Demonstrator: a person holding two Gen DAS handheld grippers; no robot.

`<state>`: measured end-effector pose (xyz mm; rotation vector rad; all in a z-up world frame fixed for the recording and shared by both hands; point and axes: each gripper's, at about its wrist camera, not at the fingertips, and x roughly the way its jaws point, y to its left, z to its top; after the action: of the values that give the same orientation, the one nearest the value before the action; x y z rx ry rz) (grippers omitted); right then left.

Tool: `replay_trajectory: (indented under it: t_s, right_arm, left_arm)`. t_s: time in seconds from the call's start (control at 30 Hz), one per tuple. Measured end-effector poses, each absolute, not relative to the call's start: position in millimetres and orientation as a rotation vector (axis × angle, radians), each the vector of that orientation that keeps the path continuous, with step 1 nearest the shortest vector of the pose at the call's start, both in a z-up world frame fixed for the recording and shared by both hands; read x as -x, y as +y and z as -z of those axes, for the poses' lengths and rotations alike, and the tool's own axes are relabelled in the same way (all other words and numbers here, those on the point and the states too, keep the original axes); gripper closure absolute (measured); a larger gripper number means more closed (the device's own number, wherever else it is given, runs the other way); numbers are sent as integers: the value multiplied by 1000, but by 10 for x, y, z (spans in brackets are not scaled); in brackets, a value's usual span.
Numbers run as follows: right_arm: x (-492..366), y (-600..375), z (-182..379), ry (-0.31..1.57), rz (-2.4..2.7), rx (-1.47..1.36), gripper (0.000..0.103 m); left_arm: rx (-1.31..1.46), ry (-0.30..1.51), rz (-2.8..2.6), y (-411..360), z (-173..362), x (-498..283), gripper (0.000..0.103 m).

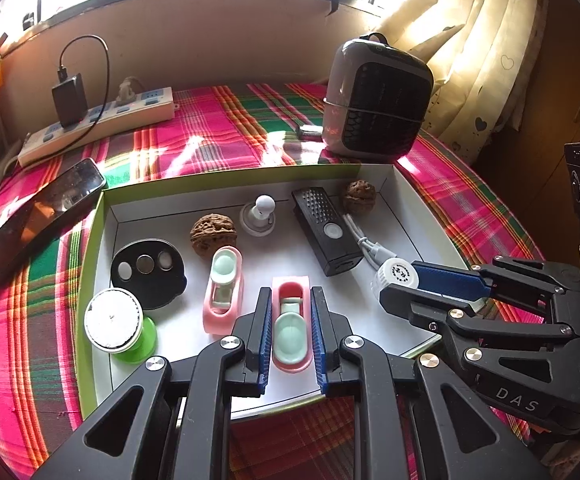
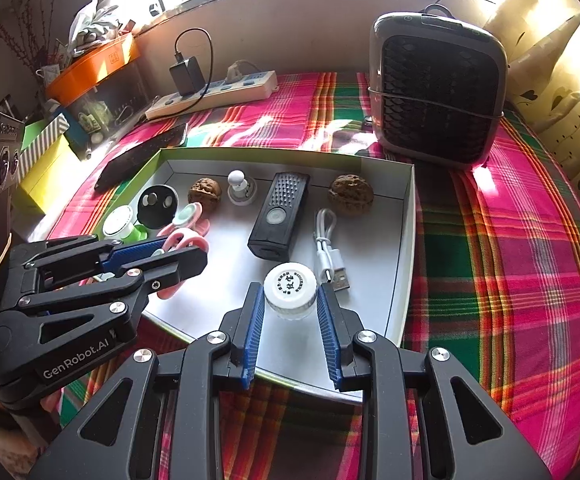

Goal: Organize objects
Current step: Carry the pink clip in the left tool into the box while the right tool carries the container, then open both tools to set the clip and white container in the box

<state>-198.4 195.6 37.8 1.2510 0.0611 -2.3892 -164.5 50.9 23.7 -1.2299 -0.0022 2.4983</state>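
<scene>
On a plaid-clothed desk [image 1: 217, 128], white tray [image 1: 410, 216] already mostly filled. Left tongs [image 1: 290, 320] pinching pink holder [image 1: 292, 332] lower centre; right tongs [image 2: 290, 304] clamping white bottle [image 2: 290, 290], both seemingly unplaced.

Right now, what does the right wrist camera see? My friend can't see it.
The right gripper is closed around a small white-capped bottle in a shallow box on a plaid cloth. The left gripper holds a pink toy beside it.

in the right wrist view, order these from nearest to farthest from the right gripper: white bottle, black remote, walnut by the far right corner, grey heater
1. white bottle, between the right gripper pads
2. black remote, mid-tray
3. walnut, far right corner
4. grey heater, beyond the tray
</scene>
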Motion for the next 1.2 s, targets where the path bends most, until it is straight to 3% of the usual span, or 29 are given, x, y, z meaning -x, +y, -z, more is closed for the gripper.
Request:
replay_trajectory:
  t_s: [0.53, 1.2]
  right_arm:
    - [2023, 1867, -312, 185, 2430, -1246, 74]
    - [2013, 1834, -304, 207, 2440, -1244, 74]
  left_arm:
    - [1279, -7, -2487, 520, -103, 1754, 87]
    - [1281, -1, -2490, 537, -102, 1754, 84]
